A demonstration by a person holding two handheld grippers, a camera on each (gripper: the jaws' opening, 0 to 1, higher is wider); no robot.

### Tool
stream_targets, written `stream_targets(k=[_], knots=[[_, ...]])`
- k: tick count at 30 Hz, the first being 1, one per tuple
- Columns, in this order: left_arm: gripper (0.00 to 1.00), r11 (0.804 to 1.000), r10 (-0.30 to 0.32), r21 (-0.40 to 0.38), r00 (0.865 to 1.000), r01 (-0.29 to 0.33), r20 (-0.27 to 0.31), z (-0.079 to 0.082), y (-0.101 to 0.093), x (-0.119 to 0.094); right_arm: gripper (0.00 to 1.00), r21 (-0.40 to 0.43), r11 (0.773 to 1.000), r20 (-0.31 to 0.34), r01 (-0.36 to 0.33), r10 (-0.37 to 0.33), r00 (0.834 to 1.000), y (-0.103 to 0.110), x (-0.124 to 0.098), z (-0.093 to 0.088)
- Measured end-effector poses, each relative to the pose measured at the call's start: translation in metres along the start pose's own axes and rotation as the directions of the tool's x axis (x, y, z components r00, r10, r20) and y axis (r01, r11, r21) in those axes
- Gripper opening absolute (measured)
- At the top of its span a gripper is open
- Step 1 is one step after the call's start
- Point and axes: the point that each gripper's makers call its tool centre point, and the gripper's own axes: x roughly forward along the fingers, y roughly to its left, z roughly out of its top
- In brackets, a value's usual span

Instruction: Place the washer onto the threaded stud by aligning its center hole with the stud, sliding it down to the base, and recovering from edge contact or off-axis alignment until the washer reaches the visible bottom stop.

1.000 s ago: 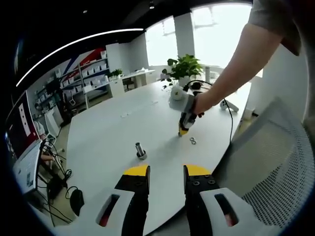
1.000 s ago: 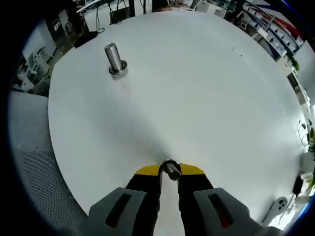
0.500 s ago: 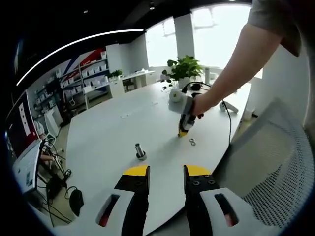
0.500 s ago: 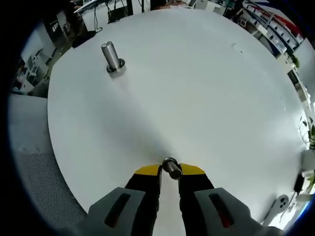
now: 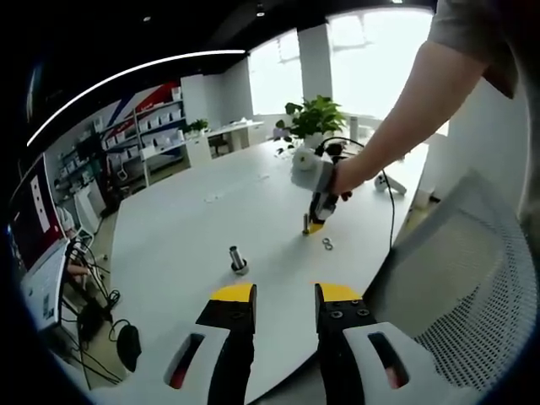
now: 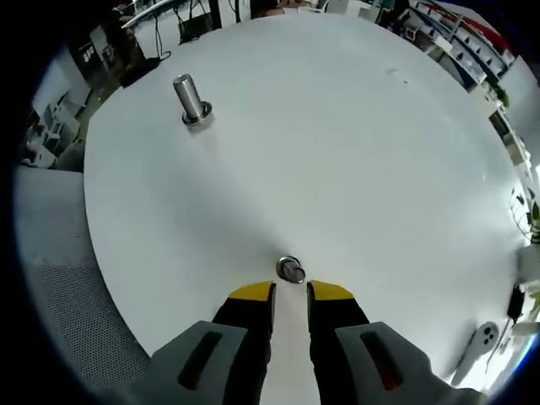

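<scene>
The left gripper (image 5: 285, 292) is hovering, jaws narrow and empty, the tall stud (image 5: 239, 259) standing at 11 o'clock; the washer (image 5: 327, 245) is lying on the table (image 6: 354, 152) nearer the right gripper (image 6: 291, 292), whose narrow, empty jaws are facing a short upright stud (image 6: 291, 270) at 12 o'clock

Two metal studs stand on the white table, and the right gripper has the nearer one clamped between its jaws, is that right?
Not quite. The right gripper view shows the nearer stud standing free just ahead of the right gripper, not clamped between its jaws. The other stud does stand on the white table.
</scene>
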Motion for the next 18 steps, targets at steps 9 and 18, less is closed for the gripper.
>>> stream_targets(k=[9,18], knots=[[0.26,1.0,0.002,0.005,1.0,-0.002,-0.002,-0.001,0.0,0.0,0.17,0.017,1.0,0.004,0.011,-0.011,1.0,0.0,-0.014,-0.012],[0.26,1.0,0.007,0.009,1.0,-0.007,-0.008,-0.002,0.0,0.0,0.19,0.028,0.999,0.0,0.015,-0.015,1.0,0.003,-0.024,-0.028]])
